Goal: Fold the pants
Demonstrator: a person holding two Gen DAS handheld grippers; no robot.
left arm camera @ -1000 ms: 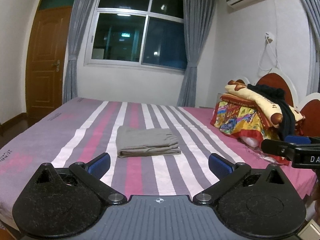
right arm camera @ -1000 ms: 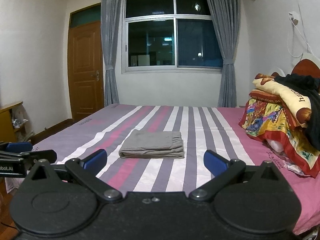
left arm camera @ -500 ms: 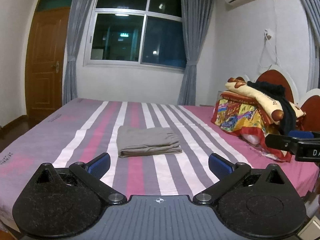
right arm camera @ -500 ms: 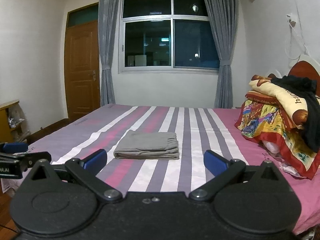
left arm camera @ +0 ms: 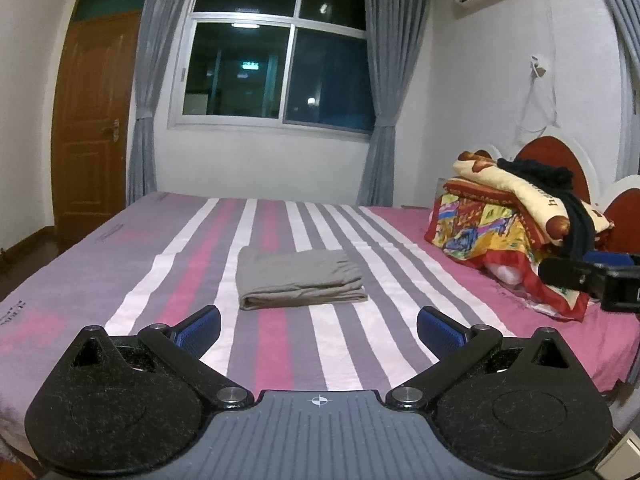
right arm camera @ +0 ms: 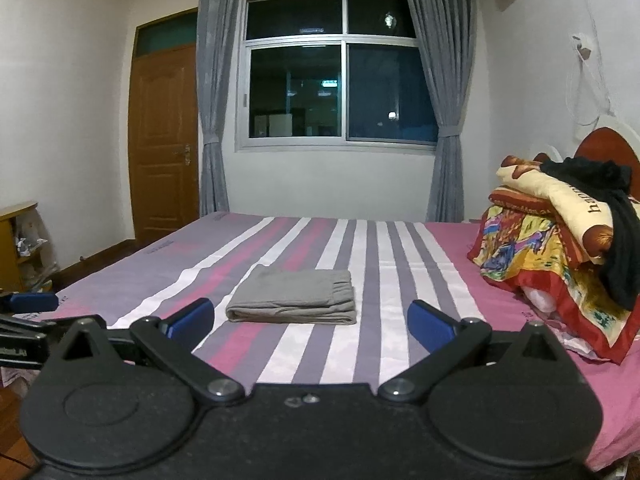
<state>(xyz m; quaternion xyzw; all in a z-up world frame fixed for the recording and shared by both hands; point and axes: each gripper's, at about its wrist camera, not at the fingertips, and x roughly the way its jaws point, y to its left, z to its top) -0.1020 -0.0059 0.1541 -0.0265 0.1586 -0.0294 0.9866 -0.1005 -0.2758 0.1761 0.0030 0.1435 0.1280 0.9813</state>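
Pants, the grey soft cloth ones [left arm camera: 298,278], look folded; we should keep both grippers [left arm camera: 319,330] [right arm camera: 310,326] wide open, empty, away.

Home bedroom: striped bed [left arm camera: 120,264], curtained window [left arm camera: 276,60]

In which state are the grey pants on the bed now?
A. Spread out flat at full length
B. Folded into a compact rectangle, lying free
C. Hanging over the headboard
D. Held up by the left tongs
B: the grey pants lie as a neat folded stack on the striped bedsheet, and both tongs are open and apart from them.
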